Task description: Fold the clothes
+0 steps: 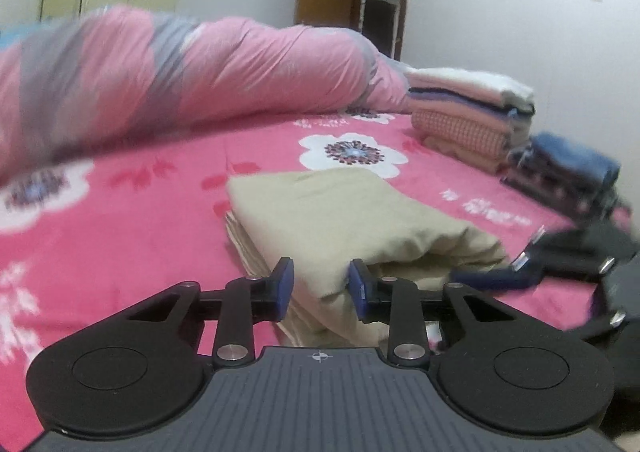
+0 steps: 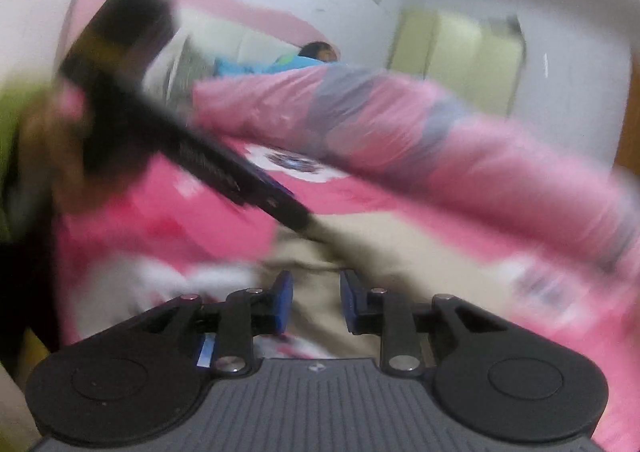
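Observation:
A folded beige garment (image 1: 352, 219) lies on the pink flowered bed sheet (image 1: 140, 236). My left gripper (image 1: 320, 286) is open, its blue pads on either side of the garment's near corner. My right gripper (image 1: 532, 268) shows at the right of the left wrist view, low beside the garment's right end. In the blurred right wrist view my right gripper (image 2: 316, 300) is open over the beige garment (image 2: 360, 252), and the left gripper (image 2: 224, 171) reaches in from the upper left down to the cloth.
A rolled pink and grey quilt (image 1: 180, 75) lies along the back of the bed. A stack of folded clothes (image 1: 472, 111) and a darker folded pile (image 1: 568, 167) stand at the right. A person in blue (image 2: 296, 59) lies beyond the quilt.

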A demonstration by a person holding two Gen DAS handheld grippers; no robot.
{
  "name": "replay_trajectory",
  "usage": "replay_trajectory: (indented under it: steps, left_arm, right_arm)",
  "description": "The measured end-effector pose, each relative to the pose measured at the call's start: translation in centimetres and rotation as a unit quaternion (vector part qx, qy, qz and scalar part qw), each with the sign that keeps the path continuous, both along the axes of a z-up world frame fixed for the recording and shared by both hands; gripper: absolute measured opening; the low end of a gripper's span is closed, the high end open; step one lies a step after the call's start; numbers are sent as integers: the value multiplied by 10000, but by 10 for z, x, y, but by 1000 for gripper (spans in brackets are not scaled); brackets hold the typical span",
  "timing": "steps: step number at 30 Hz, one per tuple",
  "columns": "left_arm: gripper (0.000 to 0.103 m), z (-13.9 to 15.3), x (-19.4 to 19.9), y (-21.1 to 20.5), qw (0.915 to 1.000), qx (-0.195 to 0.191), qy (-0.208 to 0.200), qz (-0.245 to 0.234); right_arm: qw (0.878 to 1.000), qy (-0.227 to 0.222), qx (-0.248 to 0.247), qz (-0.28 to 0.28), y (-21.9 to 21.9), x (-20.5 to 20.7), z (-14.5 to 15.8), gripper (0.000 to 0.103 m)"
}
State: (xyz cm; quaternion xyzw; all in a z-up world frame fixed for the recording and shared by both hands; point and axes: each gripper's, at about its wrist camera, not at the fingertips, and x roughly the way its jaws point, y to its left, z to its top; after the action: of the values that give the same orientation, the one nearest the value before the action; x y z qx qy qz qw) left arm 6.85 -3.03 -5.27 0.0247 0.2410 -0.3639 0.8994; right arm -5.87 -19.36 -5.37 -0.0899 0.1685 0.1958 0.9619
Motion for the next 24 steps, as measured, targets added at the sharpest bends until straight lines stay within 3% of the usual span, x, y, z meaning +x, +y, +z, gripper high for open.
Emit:
replay_trajectory:
  steps: [3,6,10,14,21,24]
  left_arm:
    - [29,-1,2,9,9994,-247,240,49]
    - [29,-2,0,26,9976,-544,411,141]
    - [34,-4,-11,46,9970,-668,263,288]
    - [34,-9,-13,51,9961,-752,368,270]
    - [39,-8,-3,40,9939,-985,495,75]
    - [40,-8,7,35,9896,-1230,739,28]
  right_arm:
    - [9834,698,1670,-145,-20,27,-1,27]
    - [9554,1250,2662,-265,-38,46,-8,27]
    - [9402,1465,3068,-207,-45,59,-12,23]
    - [9277,1633,3335,-377,-49,69,-22,2]
    - [9358,1163,3267,-637,-52,61,-4,1]
    - [9311,1222,3370,-674,-53,65,-9,1]
